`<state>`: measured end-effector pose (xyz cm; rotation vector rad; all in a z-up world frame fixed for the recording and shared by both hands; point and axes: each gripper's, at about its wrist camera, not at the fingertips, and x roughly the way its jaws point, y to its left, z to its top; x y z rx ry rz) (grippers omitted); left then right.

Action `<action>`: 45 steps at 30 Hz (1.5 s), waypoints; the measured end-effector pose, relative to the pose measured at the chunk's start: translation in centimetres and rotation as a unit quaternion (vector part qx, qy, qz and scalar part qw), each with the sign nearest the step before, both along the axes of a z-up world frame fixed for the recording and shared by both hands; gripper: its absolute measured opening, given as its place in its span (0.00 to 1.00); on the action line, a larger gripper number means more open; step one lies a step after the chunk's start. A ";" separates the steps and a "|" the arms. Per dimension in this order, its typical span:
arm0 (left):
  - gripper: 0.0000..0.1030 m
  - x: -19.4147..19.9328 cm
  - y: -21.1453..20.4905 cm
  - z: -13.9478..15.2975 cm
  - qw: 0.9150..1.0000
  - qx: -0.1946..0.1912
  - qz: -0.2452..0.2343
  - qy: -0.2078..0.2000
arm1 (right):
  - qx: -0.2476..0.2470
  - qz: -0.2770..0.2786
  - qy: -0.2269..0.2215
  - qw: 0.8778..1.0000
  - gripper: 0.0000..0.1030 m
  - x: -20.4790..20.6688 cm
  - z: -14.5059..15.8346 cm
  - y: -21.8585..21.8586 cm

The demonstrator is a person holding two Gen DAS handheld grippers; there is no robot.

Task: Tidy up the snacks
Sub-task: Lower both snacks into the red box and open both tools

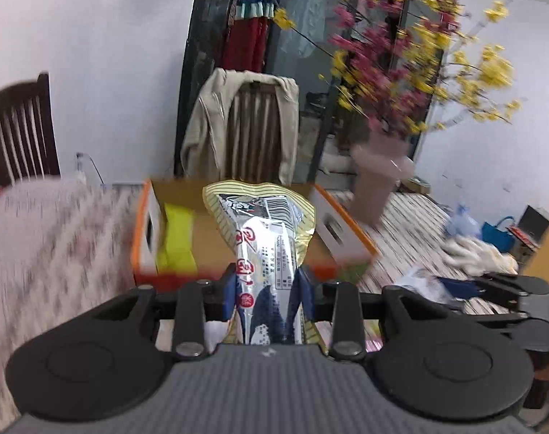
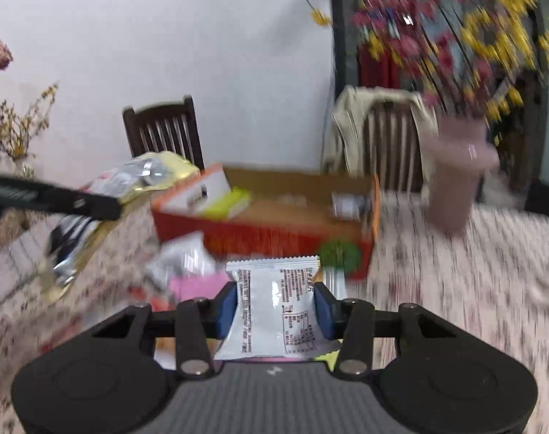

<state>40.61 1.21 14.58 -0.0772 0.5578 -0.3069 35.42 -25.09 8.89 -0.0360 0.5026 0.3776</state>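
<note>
Between blue fingers (image 1: pixel 234 285): silver-yellow snack bag (image 1: pixel 265 238)

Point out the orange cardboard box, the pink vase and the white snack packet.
orange cardboard box (image 2: pixel 274 233), right wrist view, front wall
pink vase (image 2: pixel 455 177), right wrist view, body
white snack packet (image 2: pixel 274 307), right wrist view, printed face

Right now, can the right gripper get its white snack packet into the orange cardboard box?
Probably yes. The right gripper is shut on the white snack packet, and the orange cardboard box stands straight ahead with its top open. Loose packets lie before it, but low on the table.
</note>
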 end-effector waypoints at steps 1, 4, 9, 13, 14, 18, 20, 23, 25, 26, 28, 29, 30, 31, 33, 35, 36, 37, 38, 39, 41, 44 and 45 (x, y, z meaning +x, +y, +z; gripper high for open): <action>0.34 1.9 -0.1 0.4 1.000 0.004 0.006 0.000 | 0.000 0.005 -0.011 1.000 0.43 1.3 0.8 0.1; 0.34 8.6 -0.3 0.3 1.000 0.012 0.013 0.023 | 0.009 0.004 -0.018 1.000 0.43 7.0 2.6 0.2; 0.34 18.8 0.5 -4.0 0.995 0.002 0.049 0.086 | 0.006 -0.028 0.017 0.999 0.43 18.4 2.8 1.2; 0.35 23.4 0.8 -7.3 0.991 -0.002 0.047 0.124 | -0.035 -0.032 0.079 0.996 0.43 26.3 -0.3 3.4; 0.35 24.0 0.7 -8.0 0.991 0.004 0.044 0.128 | -0.033 -0.036 0.099 0.994 0.43 28.1 -1.2 3.8; 0.38 24.6 0.3 -9.8 0.987 0.049 0.054 0.143 | -0.058 -0.063 0.138 0.987 0.43 32.9 -4.0 5.4; 0.45 24.6 0.4 -10.4 0.986 0.048 0.053 0.149 | -0.075 -0.058 0.150 0.984 0.45 33.7 -4.7 6.5; 0.58 24.6 1.1 -10.2 0.987 0.027 0.057 0.148 | -0.098 -0.054 0.164 0.980 0.50 34.8 -5.9 7.9; 0.59 24.2 1.2 -9.8 0.988 0.025 0.051 0.147 | -0.101 -0.049 0.168 0.979 0.55 35.0 -5.9 8.4; 0.60 23.9 1.2 -9.5 0.988 0.028 0.050 0.142 | -0.100 -0.047 0.159 0.981 0.62 34.7 -5.6 8.6; 0.65 23.2 1.4 -8.5 0.989 0.028 0.057 0.134 | -0.106 -0.048 0.143 0.983 0.74 33.7 -4.9 8.6; 0.65 22.9 1.5 -8.1 0.989 0.025 0.058 0.132 | -0.104 -0.049 0.135 0.984 0.76 33.4 -4.4 8.1; 0.65 22.4 1.8 -7.5 0.989 0.020 0.059 0.131 | -0.101 -0.051 0.128 0.985 0.76 33.0 -3.9 7.7; 0.66 22.1 1.9 -7.1 0.990 0.018 0.060 0.130 | -0.098 -0.052 0.123 0.986 0.76 32.4 -3.2 7.4; 0.67 21.0 2.2 -6.0 0.990 0.019 0.061 0.123 | -0.095 -0.054 0.110 0.988 0.77 31.0 -1.7 6.6; 0.70 19.6 2.6 -4.9 0.991 0.021 0.064 0.113 | -0.094 -0.056 0.097 0.989 0.80 29.4 -0.3 5.9; 0.71 18.7 2.8 -4.3 0.992 0.021 0.066 0.109 | -0.094 -0.059 0.090 0.990 0.80 28.5 0.5 5.4; 0.71 17.8 3.0 -3.7 0.992 0.020 0.069 0.106 | -0.092 -0.060 0.083 0.991 0.82 27.4 1.2 5.0; 0.71 16.7 3.2 -3.2 0.992 0.021 0.070 0.102 | -0.088 -0.061 0.077 0.991 0.84 26.5 1.8 4.5; 0.71 15.7 3.3 -2.7 0.992 0.023 0.072 0.099 | -0.083 -0.063 0.070 0.992 0.85 25.2 2.4 4.0; 0.71 12.9 3.4 -1.6 0.993 0.031 0.081 0.080 | -0.076 -0.067 0.061 0.993 0.87 23.0 3.4 3.2; 0.72 7.8 3.6 0.0 0.995 0.034 0.086 0.046 | -0.066 -0.068 0.045 0.994 0.91 19.0 4.1 2.1; 0.72 6.5 3.7 0.3 0.995 0.031 0.083 0.039 | -0.062 -0.068 0.041 0.995 0.92 17.7 4.2 1.9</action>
